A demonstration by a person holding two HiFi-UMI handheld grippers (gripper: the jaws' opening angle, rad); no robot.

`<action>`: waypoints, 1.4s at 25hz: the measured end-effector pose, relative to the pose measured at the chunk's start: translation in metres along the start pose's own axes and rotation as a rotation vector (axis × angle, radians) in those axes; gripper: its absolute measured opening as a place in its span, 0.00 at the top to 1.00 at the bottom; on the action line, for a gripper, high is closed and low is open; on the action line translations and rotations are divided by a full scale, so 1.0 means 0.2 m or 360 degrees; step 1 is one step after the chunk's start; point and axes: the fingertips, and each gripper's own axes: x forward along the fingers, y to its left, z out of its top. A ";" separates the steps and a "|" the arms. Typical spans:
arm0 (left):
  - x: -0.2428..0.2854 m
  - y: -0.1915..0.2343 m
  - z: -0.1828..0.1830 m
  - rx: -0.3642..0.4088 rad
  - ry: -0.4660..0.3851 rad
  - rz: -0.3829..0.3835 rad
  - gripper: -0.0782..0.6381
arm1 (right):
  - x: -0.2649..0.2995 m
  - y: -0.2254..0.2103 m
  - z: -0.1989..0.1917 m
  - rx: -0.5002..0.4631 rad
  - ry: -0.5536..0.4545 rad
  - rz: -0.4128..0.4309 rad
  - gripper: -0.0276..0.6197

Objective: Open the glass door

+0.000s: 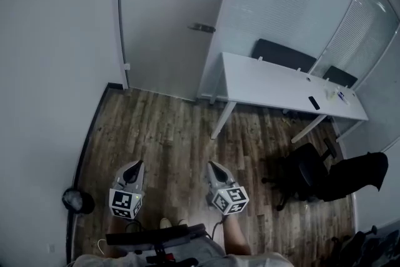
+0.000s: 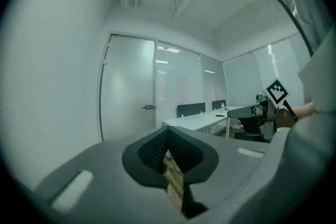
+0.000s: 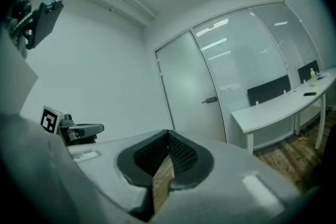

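Observation:
The frosted glass door (image 1: 165, 22) stands closed at the far side of the room, with its metal lever handle (image 1: 202, 27) on its right edge. My left gripper (image 1: 133, 167) and right gripper (image 1: 213, 167) are held low over the wood floor, well short of the door, both pointing toward it. In the left gripper view the door (image 2: 128, 86) and handle (image 2: 149, 107) lie ahead, beyond the left gripper (image 2: 167, 131), whose jaws meet at the tip with nothing between them. In the right gripper view the handle (image 3: 210, 99) is ahead, and the right gripper (image 3: 168, 136) is likewise shut and empty.
A white desk (image 1: 281, 87) runs along the frosted glass partition right of the door, with a dark phone (image 1: 314, 103) on it. Black chairs stand behind it, and a black office chair (image 1: 309, 175) is on the floor at right. A plain wall is at left, with a dark round object (image 1: 78, 201) at its foot.

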 end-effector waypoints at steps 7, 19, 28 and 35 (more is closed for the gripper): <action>0.02 0.07 -0.01 0.0016 0.0016 -0.0023 0.89 | 0.06 0.03 0.00 0.0018 -0.0009 -0.0033 0.95; 0.21 0.28 -0.03 0.0016 0.0032 0.0027 0.89 | 0.35 -0.04 0.00 0.0023 0.0033 -0.0008 0.95; 0.59 0.51 -0.02 -0.0009 0.0074 0.0113 0.89 | 0.84 -0.23 0.08 0.0035 0.0069 0.0083 0.95; 0.98 0.67 0.06 0.0039 0.0058 0.0141 0.89 | 1.22 -0.42 0.16 0.0042 0.0080 0.0144 0.95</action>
